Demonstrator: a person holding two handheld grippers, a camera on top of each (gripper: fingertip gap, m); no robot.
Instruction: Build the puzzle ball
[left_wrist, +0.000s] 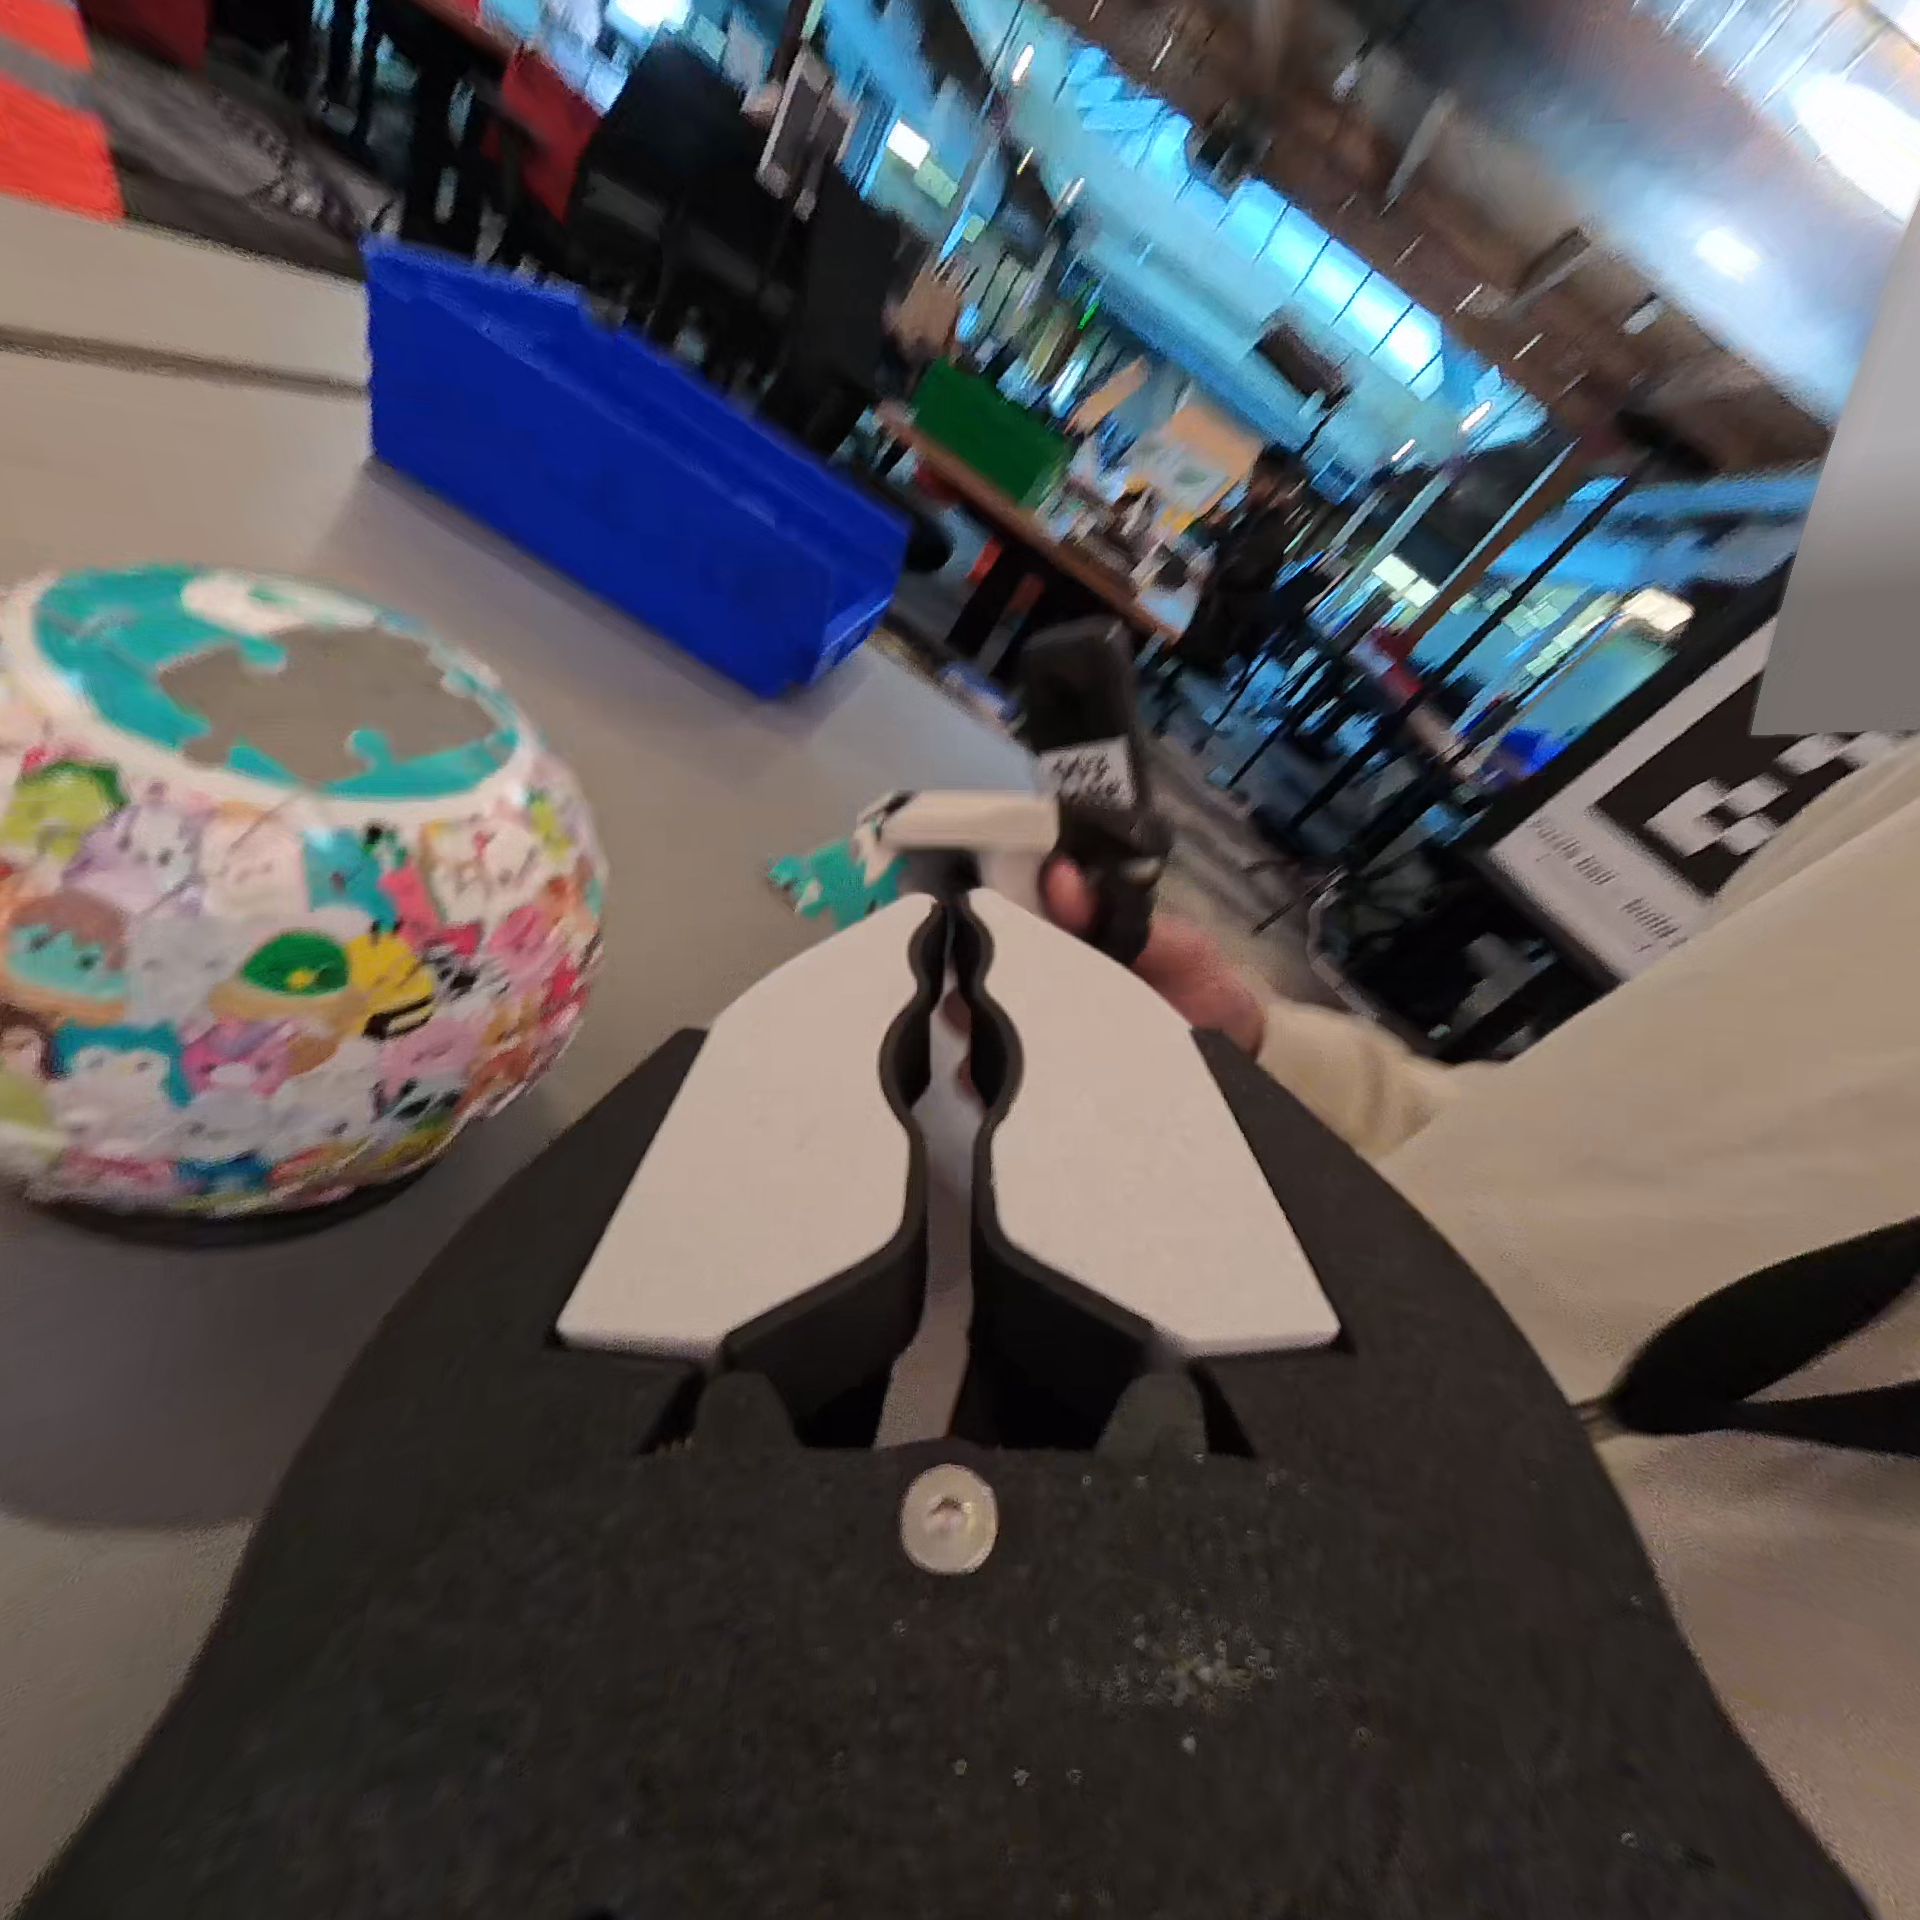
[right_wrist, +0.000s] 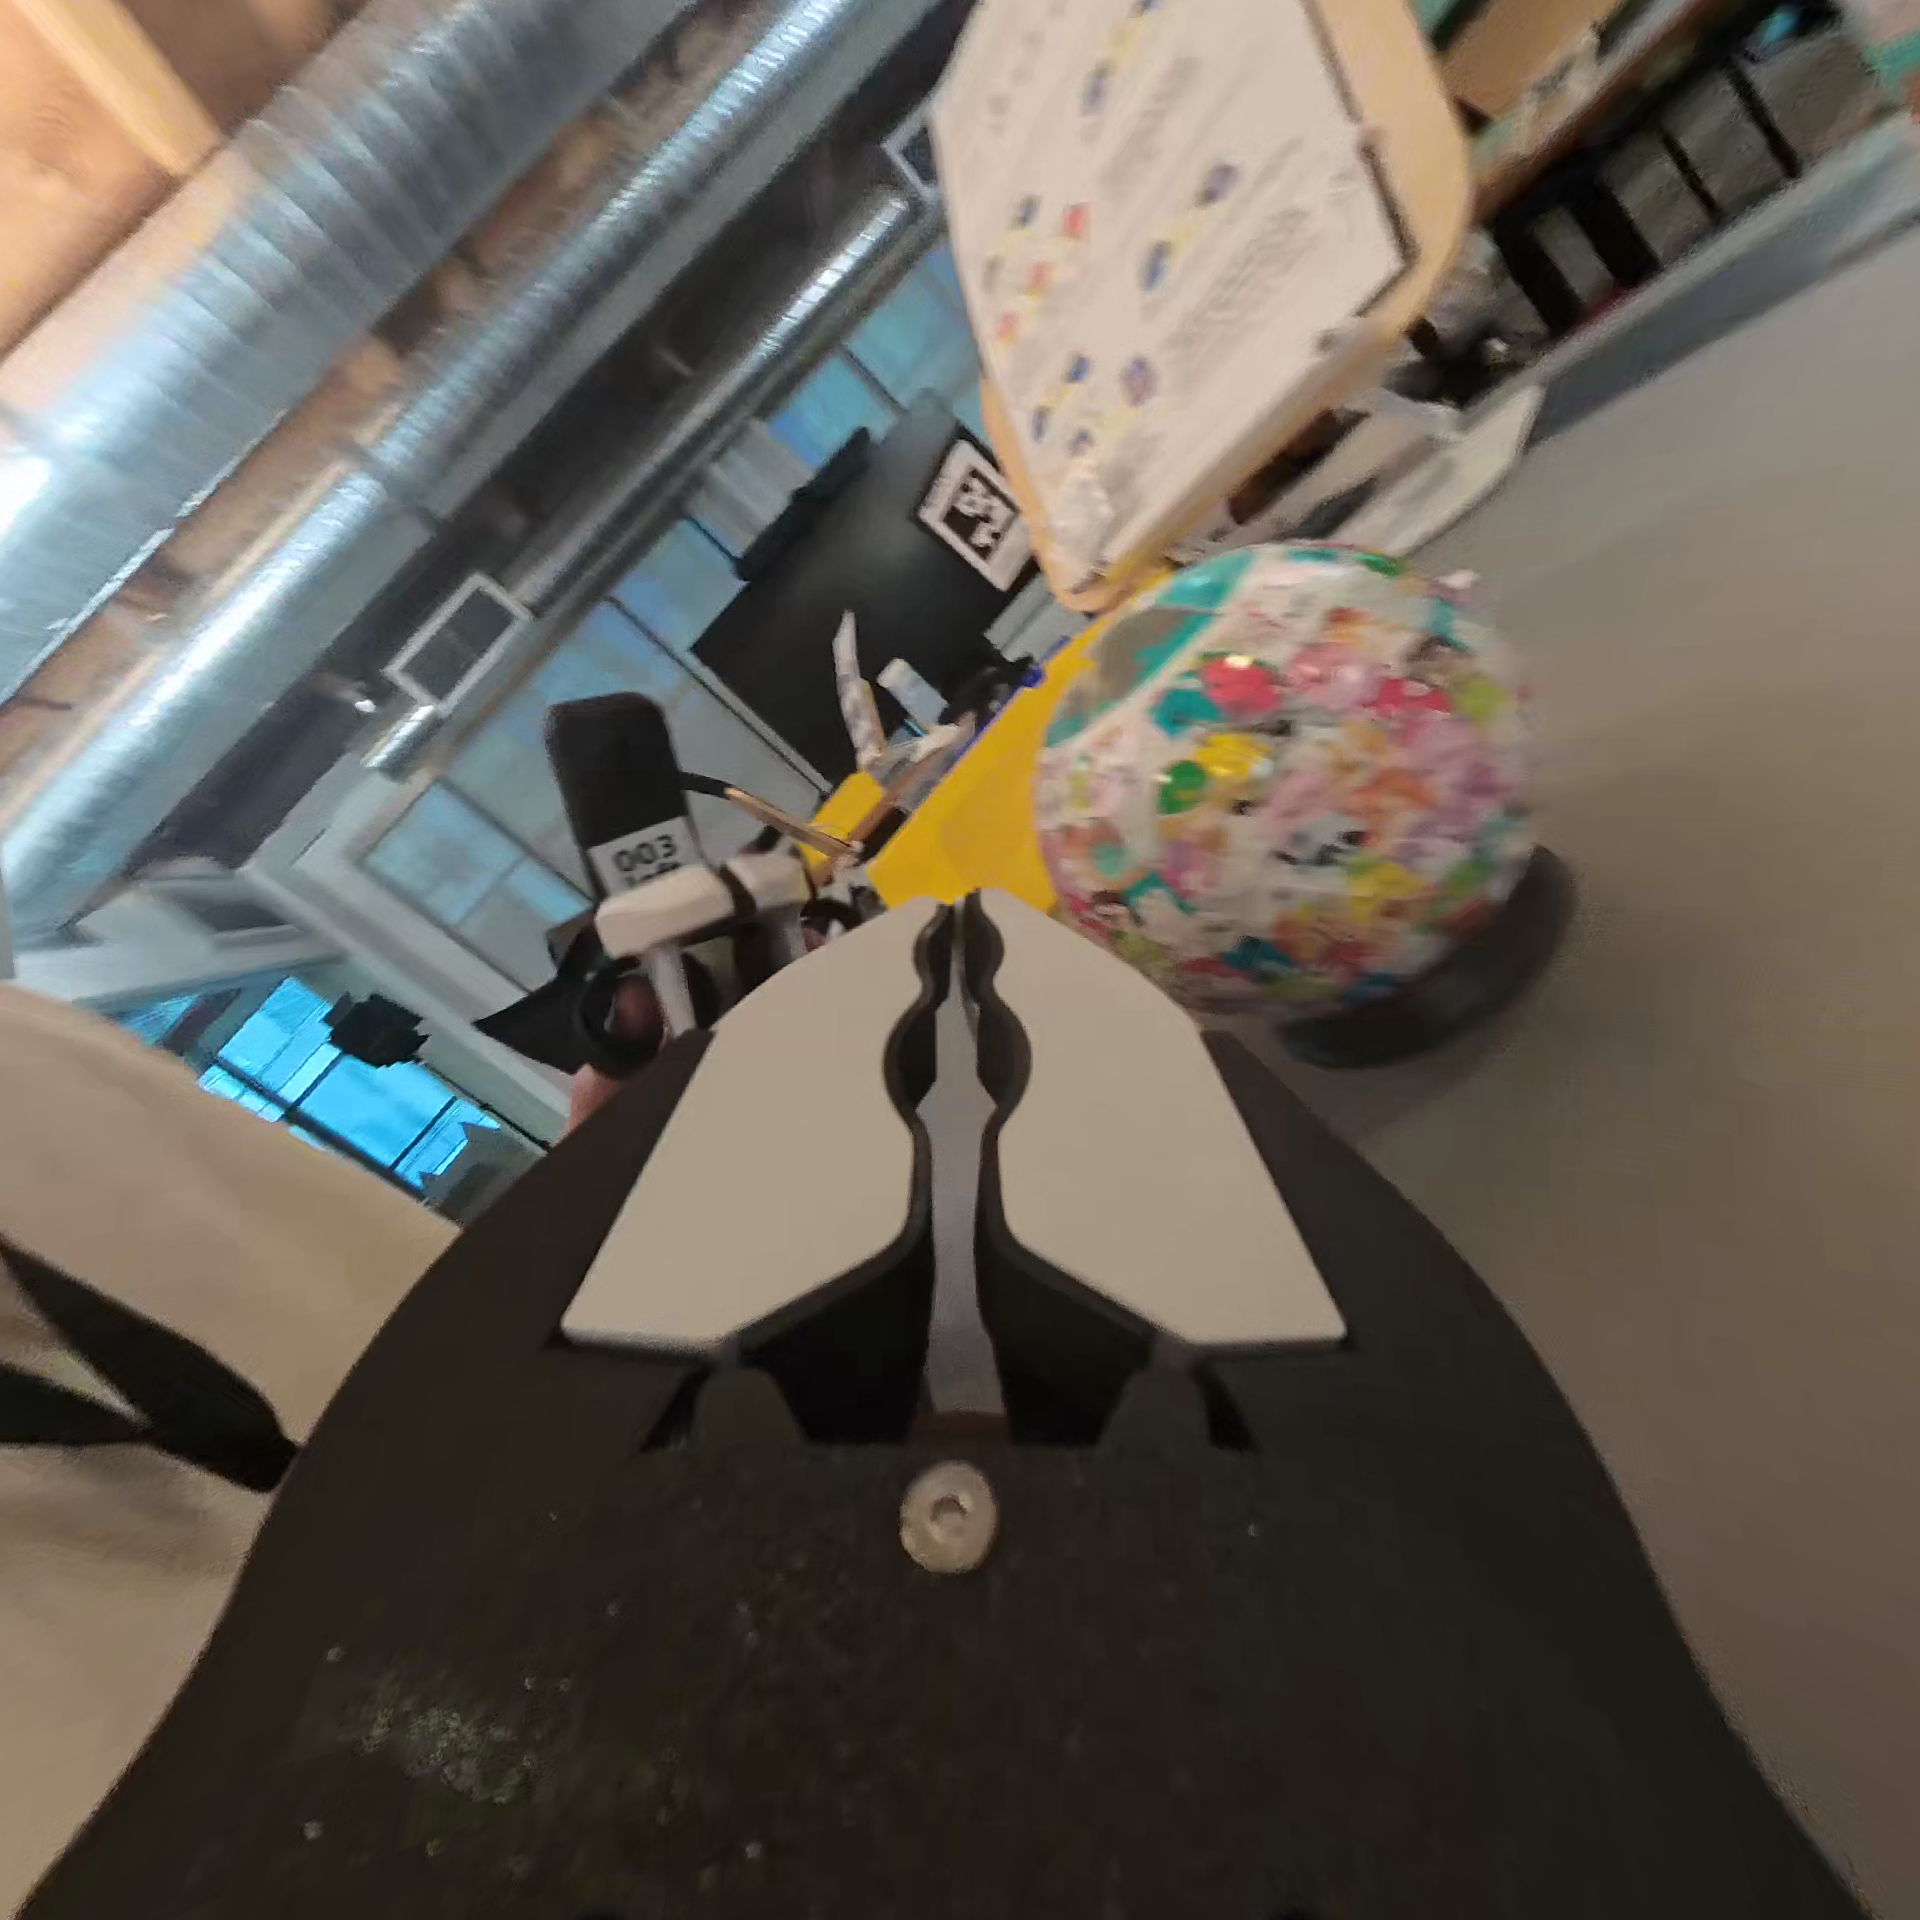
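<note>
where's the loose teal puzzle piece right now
In the left wrist view the teal puzzle piece sits just beyond the left gripper, right of the puzzle ball, by the right gripper's tips.

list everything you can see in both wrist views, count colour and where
puzzle ball: one, multicoloured with a teal top, on a dark base on the table, hole open at the top
puzzle piece: one, teal, at the tip of the far gripper in the left wrist view
bin: one, blue, on the table behind the ball
yellow object: one, beside the ball in the right wrist view, kind unclear
board: one, white with coloured marks, pale frame, above the ball
table: one, grey
sleeve: cream
left gripper: grey fingers, shut, nothing visible between them
right gripper: grey fingers, shut, nothing visible between them in its own view
</note>
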